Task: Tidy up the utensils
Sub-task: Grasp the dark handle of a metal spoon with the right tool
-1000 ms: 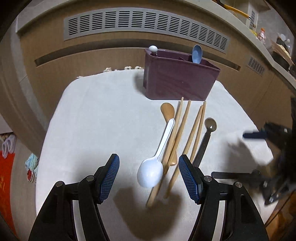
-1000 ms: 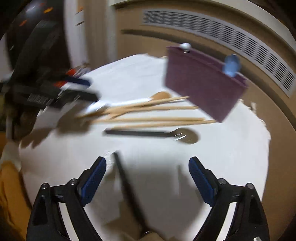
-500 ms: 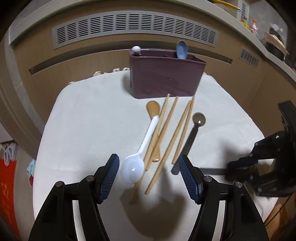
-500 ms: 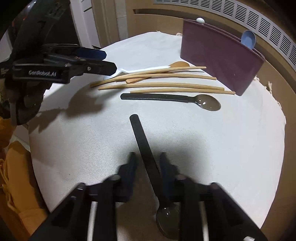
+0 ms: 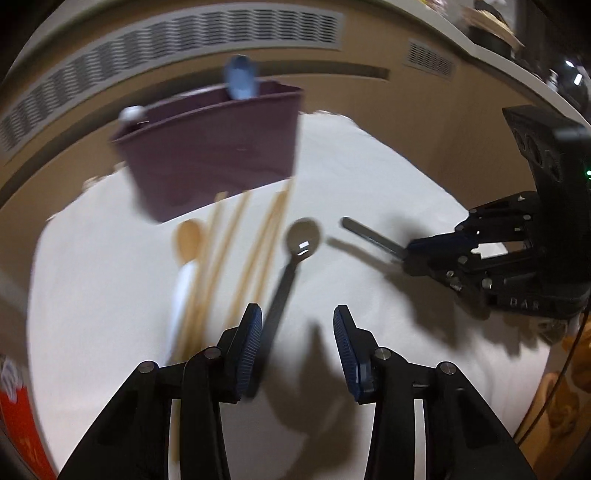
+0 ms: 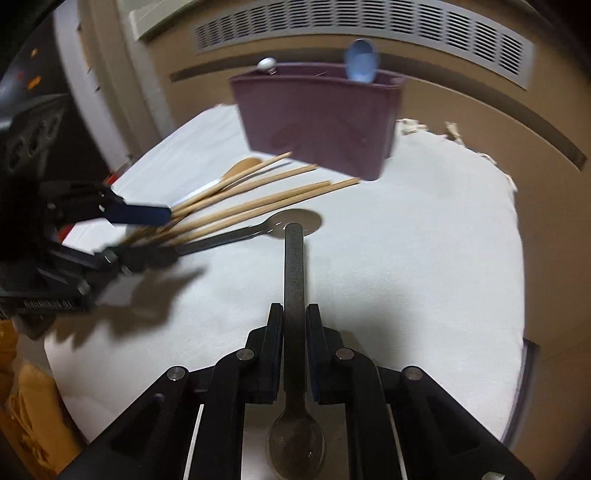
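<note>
My right gripper (image 6: 294, 317) is shut on a black spoon (image 6: 294, 280), handle pointing forward, bowl back under the jaws; it also shows in the left wrist view (image 5: 410, 254). My left gripper (image 5: 297, 325) is open low over the table, its left pad beside the handle of a second black spoon (image 5: 291, 262). Wooden chopsticks (image 5: 236, 251), a wooden spoon (image 5: 189, 238) and a white spoon (image 5: 181, 295) lie left of it. The maroon utensil holder (image 5: 218, 155) stands behind, with a blue spoon (image 5: 241, 82) in it.
The table wears a white cloth (image 6: 406, 266). A beige cabinet with a vent grille (image 6: 369, 26) stands behind it. The table's edges drop off at the left and right. An orange item (image 6: 29, 406) lies low at the left.
My right gripper has shut on the black spoon and lifted it toward the holder. My left gripper has moved right, from over the white spoon to the second black spoon's handle.
</note>
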`<state>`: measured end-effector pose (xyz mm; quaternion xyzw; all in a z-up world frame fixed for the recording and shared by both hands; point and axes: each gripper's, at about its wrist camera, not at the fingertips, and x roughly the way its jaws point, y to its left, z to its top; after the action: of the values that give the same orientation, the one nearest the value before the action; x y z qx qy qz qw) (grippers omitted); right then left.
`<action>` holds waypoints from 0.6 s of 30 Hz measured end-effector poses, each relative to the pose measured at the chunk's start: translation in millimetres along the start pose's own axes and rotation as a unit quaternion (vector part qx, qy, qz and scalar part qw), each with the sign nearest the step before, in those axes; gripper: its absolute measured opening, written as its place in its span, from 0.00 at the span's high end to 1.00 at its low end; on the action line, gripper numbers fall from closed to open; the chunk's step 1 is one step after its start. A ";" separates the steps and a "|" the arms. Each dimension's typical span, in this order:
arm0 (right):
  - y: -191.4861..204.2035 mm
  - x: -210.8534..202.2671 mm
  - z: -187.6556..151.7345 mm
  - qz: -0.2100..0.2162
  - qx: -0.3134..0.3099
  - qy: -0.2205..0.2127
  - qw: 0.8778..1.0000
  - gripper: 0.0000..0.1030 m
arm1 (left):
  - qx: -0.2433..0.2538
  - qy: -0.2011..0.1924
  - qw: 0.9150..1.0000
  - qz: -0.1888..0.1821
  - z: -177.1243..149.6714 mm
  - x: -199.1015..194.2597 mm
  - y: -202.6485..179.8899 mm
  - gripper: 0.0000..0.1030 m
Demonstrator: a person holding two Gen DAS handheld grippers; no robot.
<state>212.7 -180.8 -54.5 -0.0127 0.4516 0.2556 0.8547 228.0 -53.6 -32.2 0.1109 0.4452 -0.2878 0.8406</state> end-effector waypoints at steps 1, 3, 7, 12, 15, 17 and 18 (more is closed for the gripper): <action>-1.9 -2.1 -0.7 0.002 0.006 -0.003 1.000 0.89 | 0.003 0.003 1.000 -0.007 6.3 6.0 -2.4 0.60; -3.6 -3.0 -1.2 0.003 0.012 -0.006 1.000 0.89 | 0.002 0.008 1.000 -0.013 17.7 16.1 -4.1 0.60; -3.9 -6.4 -2.7 0.002 0.019 -0.010 1.000 0.89 | -0.010 0.020 1.000 -0.015 40.5 37.1 -1.8 0.60; -15.3 -7.4 -5.7 0.003 0.031 -0.015 0.999 0.89 | -0.003 0.052 0.999 -0.003 52.2 61.9 -4.5 0.60; -17.7 -7.1 -6.8 0.004 0.036 -0.016 0.999 0.89 | -0.004 0.071 0.997 0.017 55.7 72.5 -5.3 0.60; -17.9 -5.9 -7.1 0.006 0.039 -0.016 0.999 0.89 | -0.005 0.074 0.997 0.022 58.0 74.6 -7.1 0.60; -17.2 -5.5 -7.4 0.006 0.039 -0.015 0.999 0.89 | -0.006 0.077 0.997 0.024 58.8 75.8 -7.4 0.60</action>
<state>212.3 -200.0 -58.3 0.0273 0.4482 0.2434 0.8597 297.1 -114.8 -59.2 0.1387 0.5073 -0.2553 0.8113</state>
